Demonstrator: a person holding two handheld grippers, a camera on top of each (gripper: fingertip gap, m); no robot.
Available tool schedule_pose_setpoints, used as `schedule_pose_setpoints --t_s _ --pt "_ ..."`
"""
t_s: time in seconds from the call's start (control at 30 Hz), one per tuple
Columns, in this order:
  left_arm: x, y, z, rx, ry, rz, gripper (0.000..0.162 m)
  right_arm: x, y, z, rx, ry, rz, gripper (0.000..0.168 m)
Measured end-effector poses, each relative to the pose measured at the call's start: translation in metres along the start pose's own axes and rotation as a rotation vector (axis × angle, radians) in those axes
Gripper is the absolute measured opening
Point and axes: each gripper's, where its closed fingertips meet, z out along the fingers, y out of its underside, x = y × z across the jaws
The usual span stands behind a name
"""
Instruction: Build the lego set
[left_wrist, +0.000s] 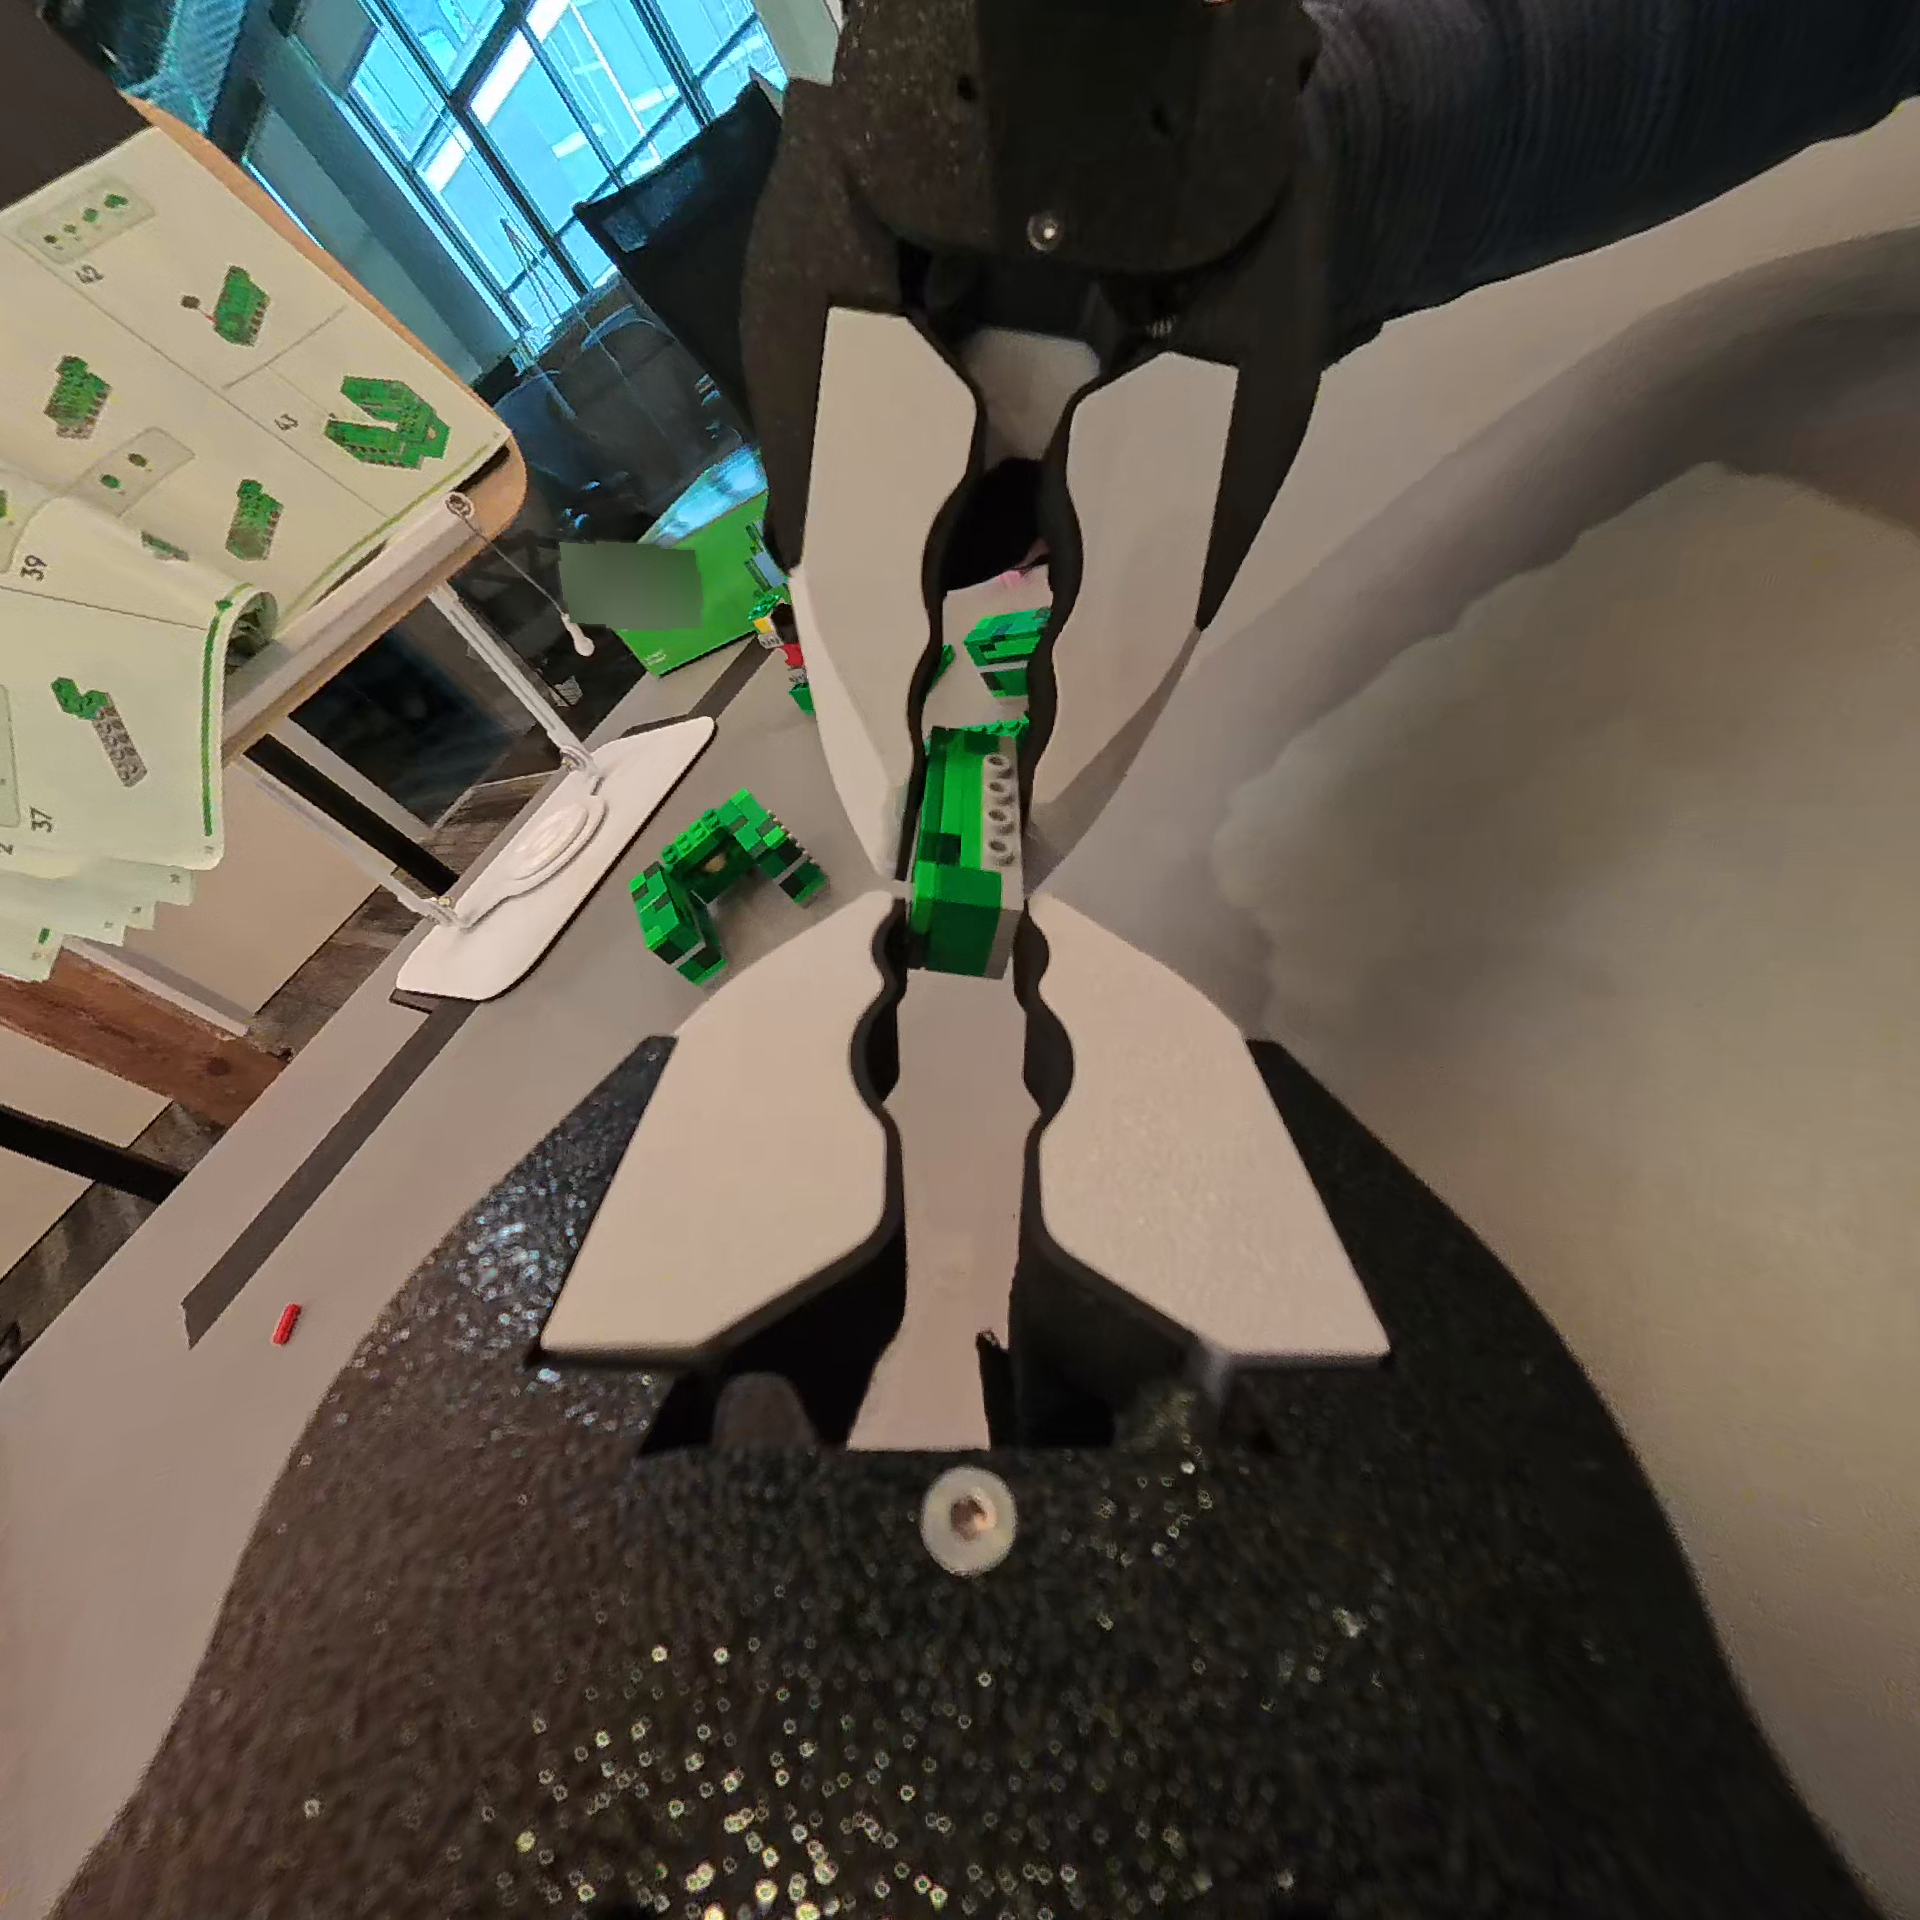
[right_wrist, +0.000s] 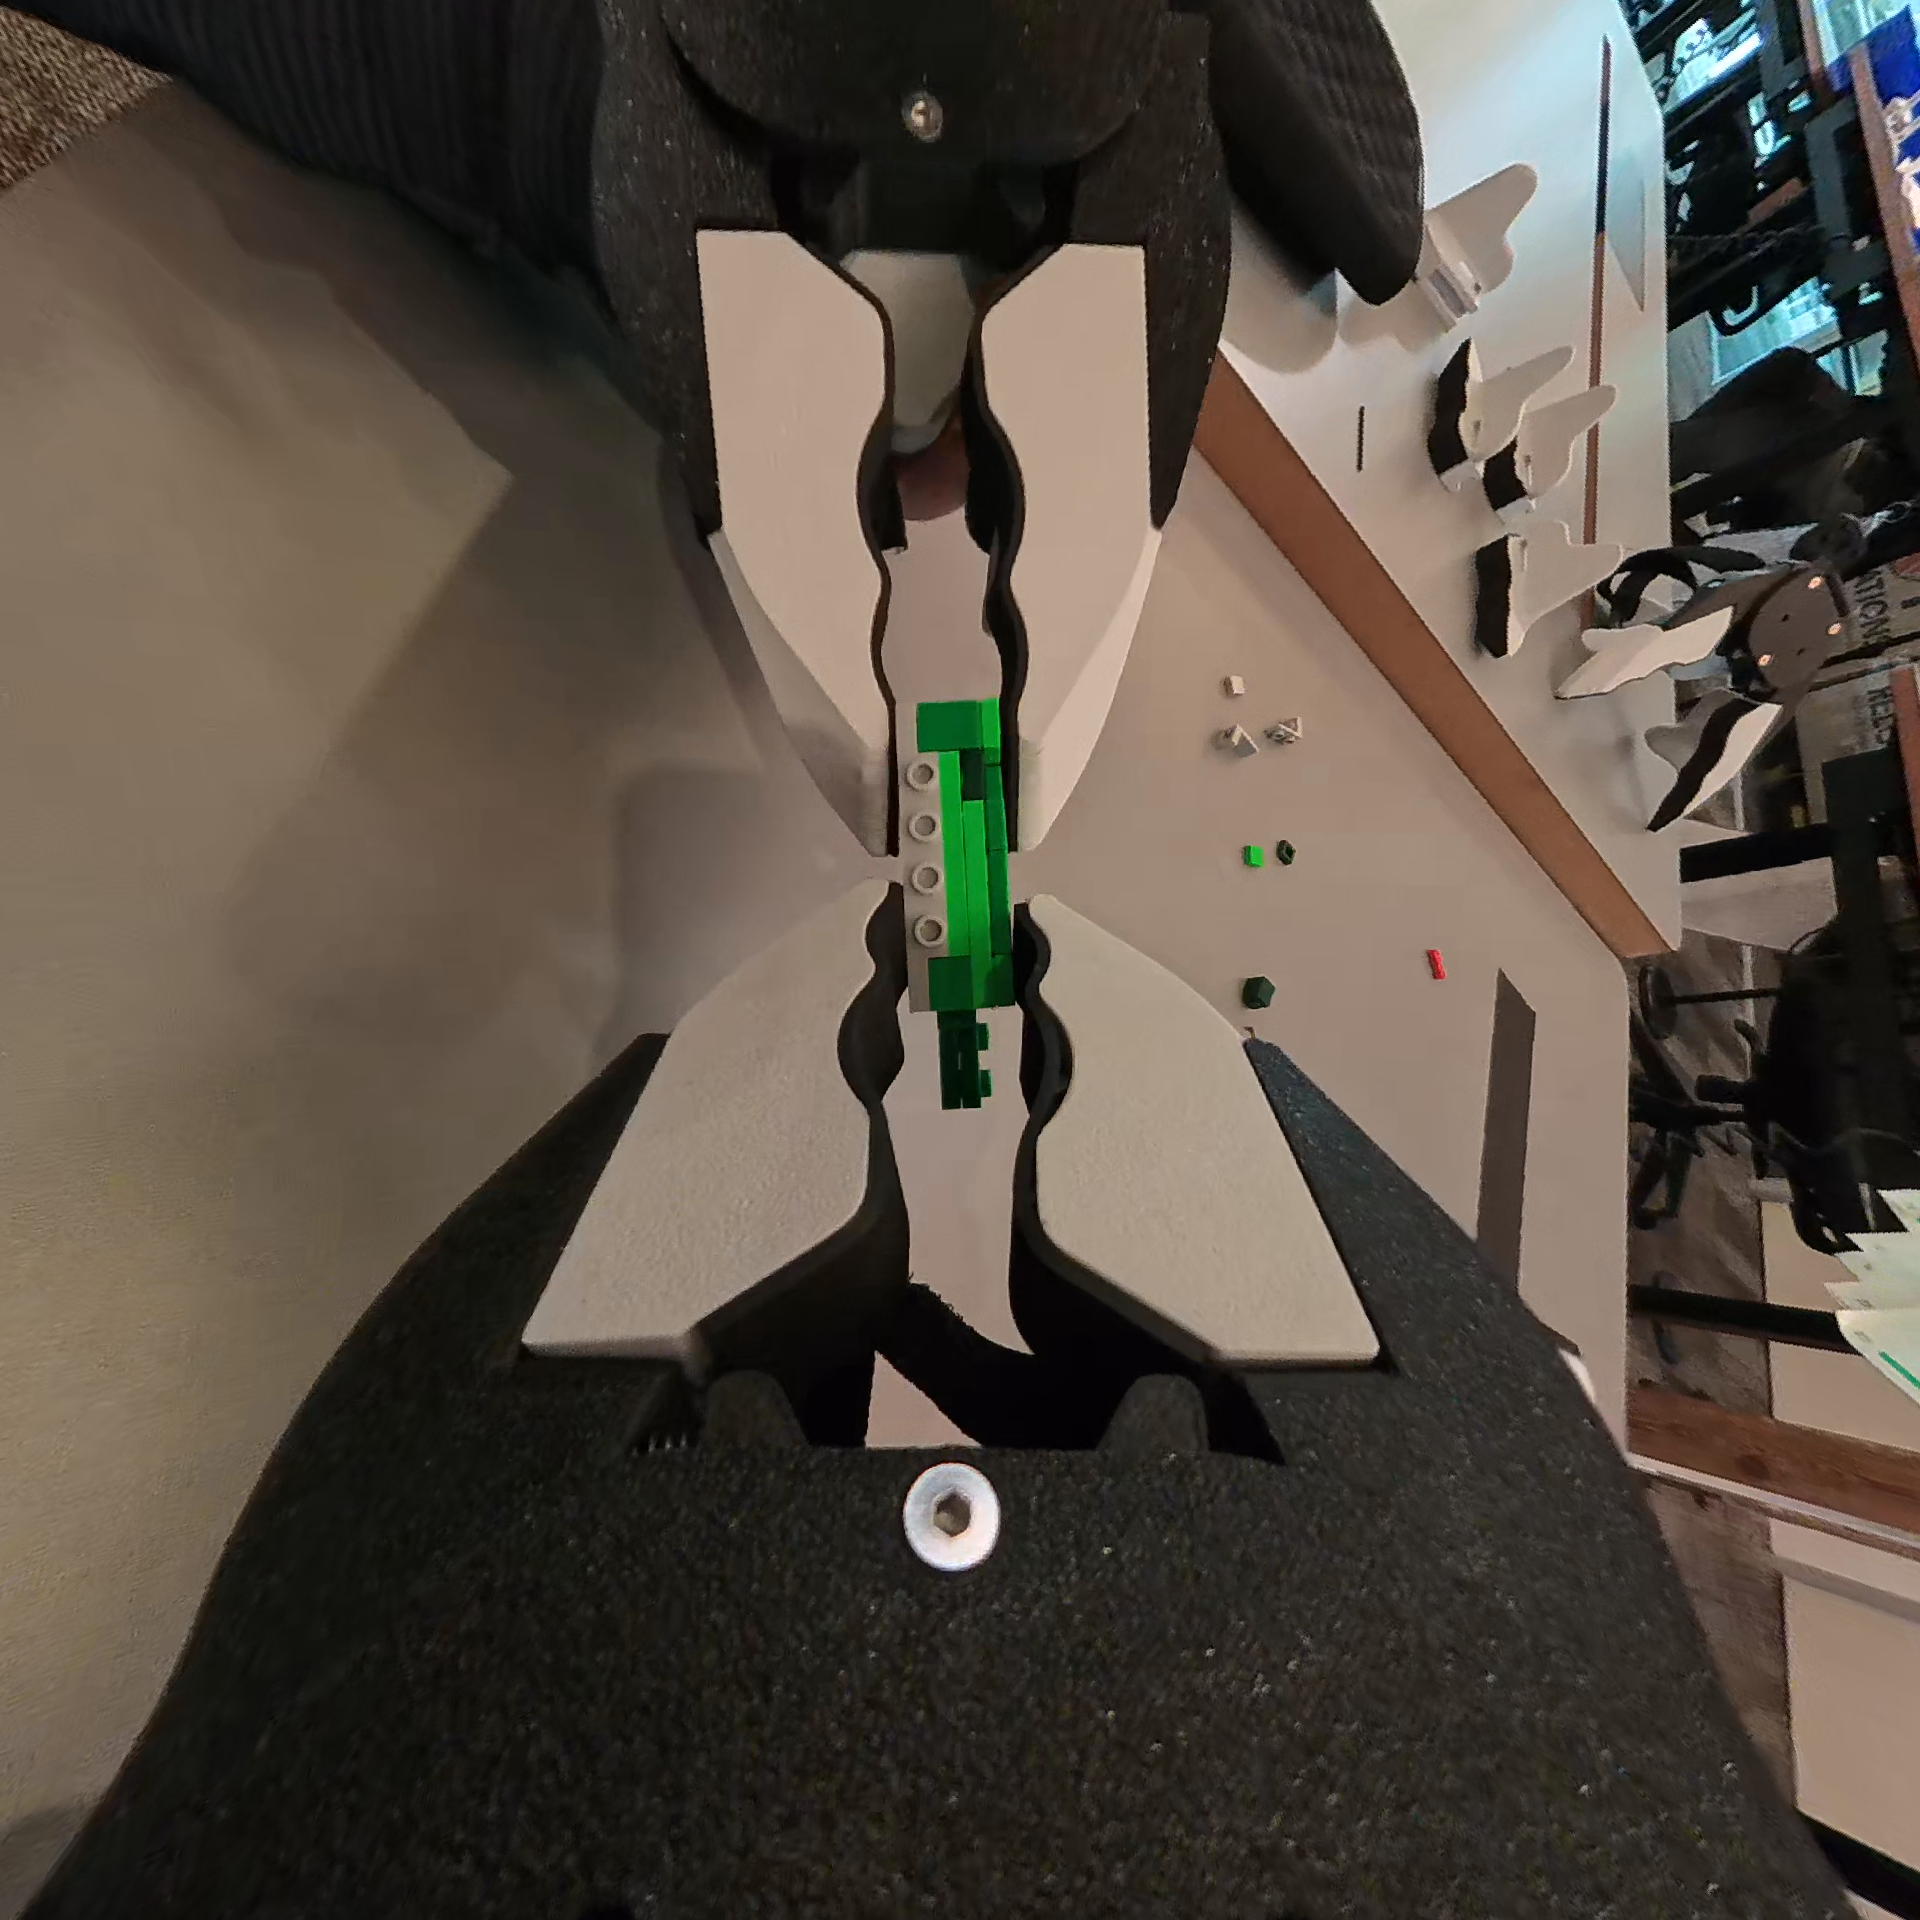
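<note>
Office windows are glowing behind a grey table (left_wrist: 665, 748) where both grippers are meeting. The left gripper (left_wrist: 961, 940) and right gripper (right_wrist: 961, 935) are each clamping narrow on one green-and-grey lego assembly (right_wrist: 961, 862) — light, stiff, likely to snap apart if twisted; flat sides are gripping best. A green sub-build (left_wrist: 727, 883) and loose pieces (right_wrist: 1262, 857) are lying nearby, clear of the grip.

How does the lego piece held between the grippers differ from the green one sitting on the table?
The held piece is a long bar with a grey studded strip, pinched by both grippers; the table piece is an all-green arch standing free, left of it. Both are built of green bricks.
</note>
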Motion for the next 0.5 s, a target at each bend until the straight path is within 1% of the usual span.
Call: schedule_pose_setpoints --t_s 0.07,0.2,0.33,0.43,0.5 --pt "0.000 0.000 0.001 -0.008 -0.001 -0.012 0.018 0.001 0.000 0.000 0.003 0.005 0.017 0.018" --pt "-0.007 0.000 0.001 -0.022 -0.026 -0.075 0.017 0.013 -0.003 -0.005 0.026 0.119 -0.003 0.024" --pt "-0.006 0.008 0.005 -0.090 -0.020 -0.087 0.017 0.005 -0.021 -0.009 0.098 0.088 -0.009 0.025" --pt "-0.002 0.010 0.008 -0.111 -0.004 -0.080 0.017 0.001 -0.024 -0.006 0.076 0.043 -0.021 0.025" --pt "-0.002 0.010 0.008 -0.115 -0.007 -0.077 0.017 -0.002 -0.022 -0.003 0.043 0.009 -0.027 0.022"
